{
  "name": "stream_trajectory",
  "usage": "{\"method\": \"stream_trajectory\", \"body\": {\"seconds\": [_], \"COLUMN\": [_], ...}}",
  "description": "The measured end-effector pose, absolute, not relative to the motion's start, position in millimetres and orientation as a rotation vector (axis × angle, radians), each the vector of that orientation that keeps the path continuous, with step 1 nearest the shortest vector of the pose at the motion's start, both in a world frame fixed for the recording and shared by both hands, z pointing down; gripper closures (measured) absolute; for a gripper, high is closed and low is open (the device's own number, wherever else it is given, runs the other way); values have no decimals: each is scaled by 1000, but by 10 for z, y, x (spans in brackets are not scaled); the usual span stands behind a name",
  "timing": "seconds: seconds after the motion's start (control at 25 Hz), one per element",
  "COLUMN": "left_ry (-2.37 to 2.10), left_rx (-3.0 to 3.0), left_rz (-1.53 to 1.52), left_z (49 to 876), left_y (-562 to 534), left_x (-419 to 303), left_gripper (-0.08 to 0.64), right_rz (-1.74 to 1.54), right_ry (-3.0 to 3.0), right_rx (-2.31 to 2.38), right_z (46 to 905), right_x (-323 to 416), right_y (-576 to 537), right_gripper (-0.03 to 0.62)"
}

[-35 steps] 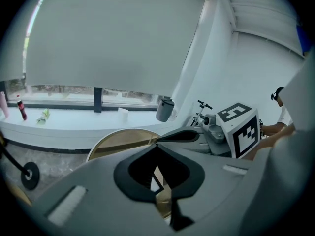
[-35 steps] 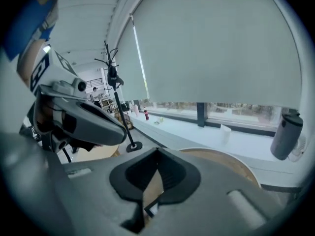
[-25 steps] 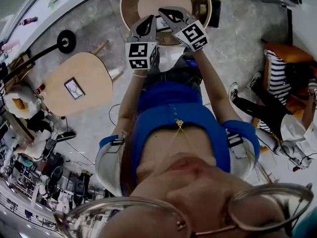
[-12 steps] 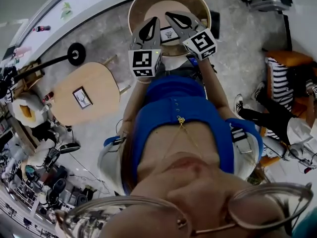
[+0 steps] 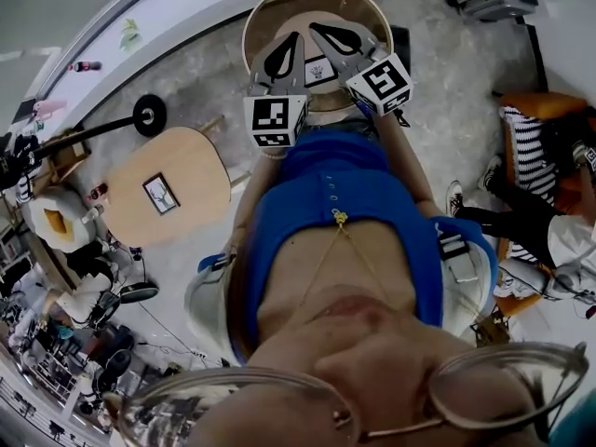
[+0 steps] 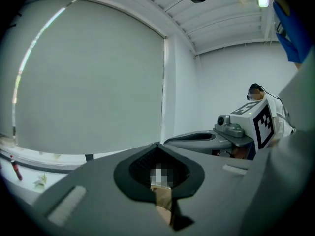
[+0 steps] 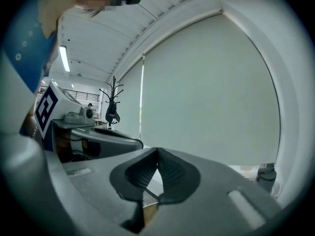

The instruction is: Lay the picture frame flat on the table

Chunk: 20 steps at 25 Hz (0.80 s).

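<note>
Two tools, left tool (image 5: 292,37) and right tool (image 5: 317,28), hovered closed and empty over the round counter (image 5: 265,17), the picture frame (image 5: 319,70) on it between them; a closed-jaw nudge might have knocked it off

My left gripper (image 5: 294,37) and right gripper (image 5: 315,28) are grey with black pads, and each bears black-and-white square markers. The round table (image 5: 370,7) beneath them is pale wood with a darker brown rim. The picture frame (image 5: 318,69) on it is white with a dark drawing. Around the round table, the floor (image 5: 438,63) is mottled grey. Left of it, another table (image 5: 186,161) is pale wood. My top (image 5: 345,212) is blue.
</note>
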State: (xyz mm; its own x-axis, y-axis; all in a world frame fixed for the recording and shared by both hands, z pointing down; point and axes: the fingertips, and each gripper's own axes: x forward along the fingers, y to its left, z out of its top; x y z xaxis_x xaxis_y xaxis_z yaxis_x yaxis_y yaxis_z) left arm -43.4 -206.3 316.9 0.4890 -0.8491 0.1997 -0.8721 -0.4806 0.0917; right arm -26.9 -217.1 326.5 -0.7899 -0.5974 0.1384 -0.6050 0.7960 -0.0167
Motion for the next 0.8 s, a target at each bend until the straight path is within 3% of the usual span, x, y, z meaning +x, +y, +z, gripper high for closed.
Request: {"method": "stream_trajectory", "body": {"seconds": [0.8], "left_ry": [-1484], "left_rx": [2560], "left_rz": [206], "left_z": [3185], "left_y": [-2100], "left_x": [-423], "left_gripper": [563], "right_rz": [98], "right_ry": [-2859], "right_rx": [982], "right_z": [3226], "right_x": [-196], "right_y": [-2197], "right_gripper": [592]}}
